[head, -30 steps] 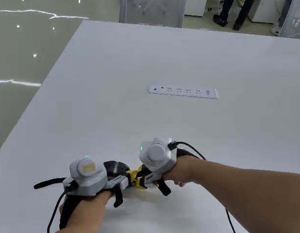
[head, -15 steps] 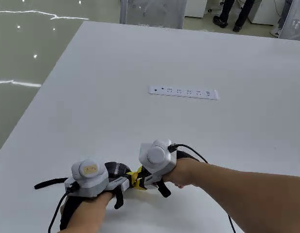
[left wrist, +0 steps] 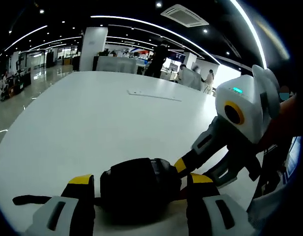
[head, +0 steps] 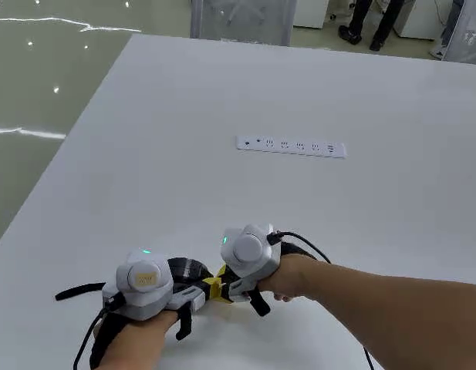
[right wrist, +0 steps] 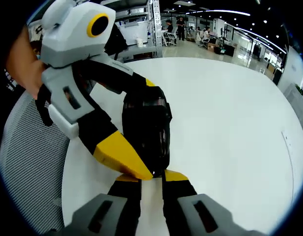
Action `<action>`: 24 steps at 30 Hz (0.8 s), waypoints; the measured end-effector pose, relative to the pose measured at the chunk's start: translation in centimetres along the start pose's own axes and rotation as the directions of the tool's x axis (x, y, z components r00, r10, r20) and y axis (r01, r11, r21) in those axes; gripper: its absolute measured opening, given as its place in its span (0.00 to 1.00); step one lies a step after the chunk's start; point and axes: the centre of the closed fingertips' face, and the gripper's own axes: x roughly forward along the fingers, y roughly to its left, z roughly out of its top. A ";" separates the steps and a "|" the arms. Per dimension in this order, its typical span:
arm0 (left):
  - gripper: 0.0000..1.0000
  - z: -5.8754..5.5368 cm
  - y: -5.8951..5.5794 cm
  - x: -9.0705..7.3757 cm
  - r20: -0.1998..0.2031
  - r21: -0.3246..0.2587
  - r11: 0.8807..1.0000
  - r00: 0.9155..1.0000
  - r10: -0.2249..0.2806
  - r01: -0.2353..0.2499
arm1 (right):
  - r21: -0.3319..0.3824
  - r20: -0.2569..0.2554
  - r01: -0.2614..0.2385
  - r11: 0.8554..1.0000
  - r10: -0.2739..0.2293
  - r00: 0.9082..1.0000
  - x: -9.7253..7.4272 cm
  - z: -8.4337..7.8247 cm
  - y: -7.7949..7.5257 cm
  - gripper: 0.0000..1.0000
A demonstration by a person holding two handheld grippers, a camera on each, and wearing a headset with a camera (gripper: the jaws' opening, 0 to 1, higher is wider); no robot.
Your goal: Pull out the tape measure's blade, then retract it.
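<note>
A black tape measure (head: pixel 193 268) lies on the white table (head: pixel 222 100) close to its front edge. My left gripper (head: pixel 197 293) is shut on the case (left wrist: pixel 139 189), one yellow-tipped jaw on each side. The right gripper (head: pixel 219 287) meets it from the right. In the right gripper view its own jaws (right wrist: pixel 152 177) stand almost closed at the lower edge of the case (right wrist: pixel 146 123), where the blade comes out; the blade tip itself is hidden. The left gripper's yellow finger (right wrist: pixel 119 155) crosses just in front of them. A black wrist strap (head: pixel 75 291) trails off to the left.
A white power strip (head: pixel 290 146) lies in the middle of the table, well beyond the grippers. The table's left edge (head: pixel 60 150) drops to a glossy floor. A chair (head: pixel 241 19) and standing people are at the far end. A cable (head: pixel 307 247) runs along the right forearm.
Both grippers and the tape measure have slipped a little toward the front edge of the table. No blade shows between them in any frame.
</note>
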 end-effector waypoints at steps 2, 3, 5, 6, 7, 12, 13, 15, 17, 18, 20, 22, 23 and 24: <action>0.78 0.1 0.2 0.0 -0.001 0.008 1.000 1.000 -0.007 0.007 | -0.003 0.003 0.008 1.000 -0.008 1.000 -0.2 0.0 -0.1 0.16; 0.80 0.3 0.3 0.0 0.009 0.019 1.000 1.000 -0.017 0.017 | 0.012 0.013 0.018 1.000 -0.018 1.000 -0.4 0.1 -0.2 0.17; 0.86 0.7 0.1 -0.1 0.026 0.024 0.999 0.999 -0.047 0.046 | 0.020 0.025 0.026 0.999 -0.027 0.999 -0.9 0.1 -0.3 0.25; 0.90 0.9 -0.1 -0.2 0.039 0.029 0.997 0.997 -0.073 0.072 | 0.024 0.031 0.036 0.999 -0.037 0.999 -1.2 -0.1 -0.5 0.27; 0.94 1.0 -0.2 -0.3 0.043 0.041 0.995 0.995 -0.090 0.089 | 0.031 0.034 0.045 0.998 -0.046 0.998 -1.6 -0.2 -0.6 0.29; 1.00 0.7 -0.4 -1.0 0.015 0.137 0.976 0.985 -0.173 0.169 | 0.102 0.088 0.103 0.989 -0.112 0.990 -4.0 -1.2 -0.8 0.41; 1.00 0.7 -0.3 -1.3 0.004 0.153 0.972 0.983 -0.182 0.179 | 0.123 0.104 0.126 0.984 -0.139 0.985 -4.8 -1.5 -0.9 0.43; 1.00 0.7 -0.2 -1.6 -0.001 0.156 0.968 0.980 -0.197 0.195 | 0.155 0.125 0.146 0.977 -0.166 0.978 -5.8 -1.9 -0.8 0.46; 1.00 0.8 -0.2 -2.2 -0.007 0.159 0.963 0.976 -0.218 0.217 | 0.186 0.143 0.167 0.968 -0.195 0.970 -7.1 -2.7 -0.5 0.47; 1.00 0.8 -0.2 -2.5 -0.008 0.164 0.961 0.974 -0.227 0.225 | 0.198 0.150 0.181 0.963 -0.212 0.966 -7.6 -3.1 -0.4 0.48; 1.00 0.6 -0.4 -3.0 -0.020 0.180 0.950 0.966 -0.256 0.255 | 0.231 0.166 0.205 0.951 -0.246 0.955 -8.9 -4.0 -0.1 0.49; 1.00 0.3 -0.7 -3.7 -0.027 0.194 0.938 0.957 -0.288 0.288 | 0.256 0.168 0.226 0.940 -0.273 0.947 -10.2 -5.2 0.5 0.50; 1.00 0.0 -0.7 -4.1 -0.036 0.203 0.933 0.955 -0.295 0.296 | 0.271 0.171 0.241 0.932 -0.293 0.941 -11.0 -5.9 0.8 0.51; 1.00 -0.1 -0.7 -4.2 -0.040 0.206 0.932 0.954 -0.296 0.298 | 0.279 0.175 0.246 0.928 -0.301 0.938 -11.2 -6.1 0.9 0.52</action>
